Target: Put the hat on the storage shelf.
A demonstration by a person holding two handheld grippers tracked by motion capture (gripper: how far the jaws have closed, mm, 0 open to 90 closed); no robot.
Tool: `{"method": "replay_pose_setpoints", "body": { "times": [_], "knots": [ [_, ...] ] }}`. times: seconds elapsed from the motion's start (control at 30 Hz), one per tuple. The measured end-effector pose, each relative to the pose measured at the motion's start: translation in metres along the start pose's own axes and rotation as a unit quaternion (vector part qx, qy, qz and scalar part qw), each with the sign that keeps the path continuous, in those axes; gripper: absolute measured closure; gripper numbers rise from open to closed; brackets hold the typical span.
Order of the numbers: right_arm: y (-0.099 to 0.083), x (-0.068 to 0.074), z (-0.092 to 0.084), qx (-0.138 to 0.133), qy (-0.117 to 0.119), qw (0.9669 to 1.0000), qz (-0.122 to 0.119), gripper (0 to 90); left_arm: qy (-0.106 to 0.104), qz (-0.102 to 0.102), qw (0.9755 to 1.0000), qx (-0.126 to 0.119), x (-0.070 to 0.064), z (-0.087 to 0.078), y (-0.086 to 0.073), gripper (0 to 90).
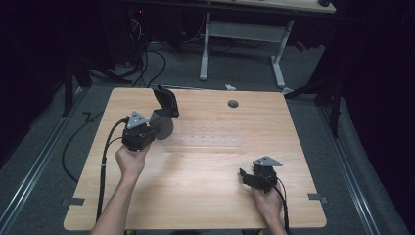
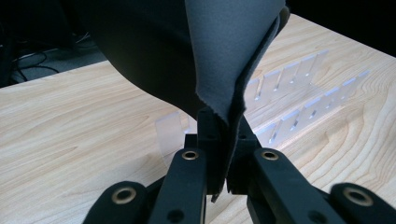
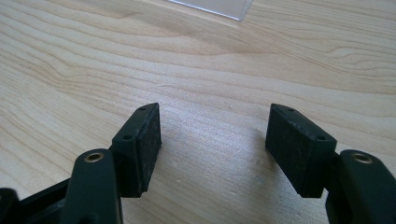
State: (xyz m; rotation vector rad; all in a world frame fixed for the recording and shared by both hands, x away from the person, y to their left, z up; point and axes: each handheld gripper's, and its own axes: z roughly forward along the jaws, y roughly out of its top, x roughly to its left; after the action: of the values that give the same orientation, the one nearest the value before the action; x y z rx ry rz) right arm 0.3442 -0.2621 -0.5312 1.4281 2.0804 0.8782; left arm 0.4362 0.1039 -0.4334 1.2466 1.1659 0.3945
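A floppy sheet, grey on one face and black on the other (image 1: 164, 111), stands up from my left gripper (image 1: 153, 128) at the table's left rear. In the left gripper view the jaws are shut on the sheet's lower edge (image 2: 219, 84), with the left gripper (image 2: 224, 144) just above the wood. A clear slotted rack (image 2: 299, 88) lies on the table just beyond it, faint in the high view as the rack (image 1: 210, 138). My right gripper (image 1: 244, 175) rests near the front right, open (image 3: 215, 140), with only bare wood between its pads.
The wooden table (image 1: 205, 196) has a round cable hole (image 1: 233, 104) at the back. A corner of clear plastic (image 3: 212, 7) lies ahead of the right gripper. Behind the table stand a white-legged desk (image 1: 205, 49) and floor cables (image 1: 151, 63).
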Motion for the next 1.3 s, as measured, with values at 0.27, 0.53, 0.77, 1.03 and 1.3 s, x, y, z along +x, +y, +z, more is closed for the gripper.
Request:
{"method": "replay_pose_setpoints", "body": {
  "times": [0.27, 0.53, 0.77, 1.03, 1.3],
  "knots": [
    [0.000, 0.000, 0.000, 0.000, 0.000, 1.0000, 0.000, 36.1, 0.005, -0.002, 1.0000, 0.007, -0.001, 0.007, -0.006, 86.8],
    [0.000, 0.000, 0.000, 0.000, 0.000, 1.0000, 0.000, 36.1, 0.007, -0.006, 0.9999, 0.014, 0.001, 0.010, -0.013, 86.8],
    [0.000, 0.000, 0.000, 0.000, 0.000, 1.0000, 0.000, 36.1, 0.006, -0.017, 0.9996, 0.021, 0.005, 0.010, -0.022, 86.5],
    [0.000, 0.000, 0.000, 0.000, 0.000, 1.0000, 0.000, 36.1, 0.001, -0.025, 0.9992, 0.032, 0.007, 0.006, -0.024, 85.1],
    [0.000, 0.000, 0.000, 0.000, 0.000, 1.0000, 0.000, 36.1, 0.005, -0.035, 0.9989, 0.031, 0.010, 0.003, -0.022, 69.3]
  ]
}}
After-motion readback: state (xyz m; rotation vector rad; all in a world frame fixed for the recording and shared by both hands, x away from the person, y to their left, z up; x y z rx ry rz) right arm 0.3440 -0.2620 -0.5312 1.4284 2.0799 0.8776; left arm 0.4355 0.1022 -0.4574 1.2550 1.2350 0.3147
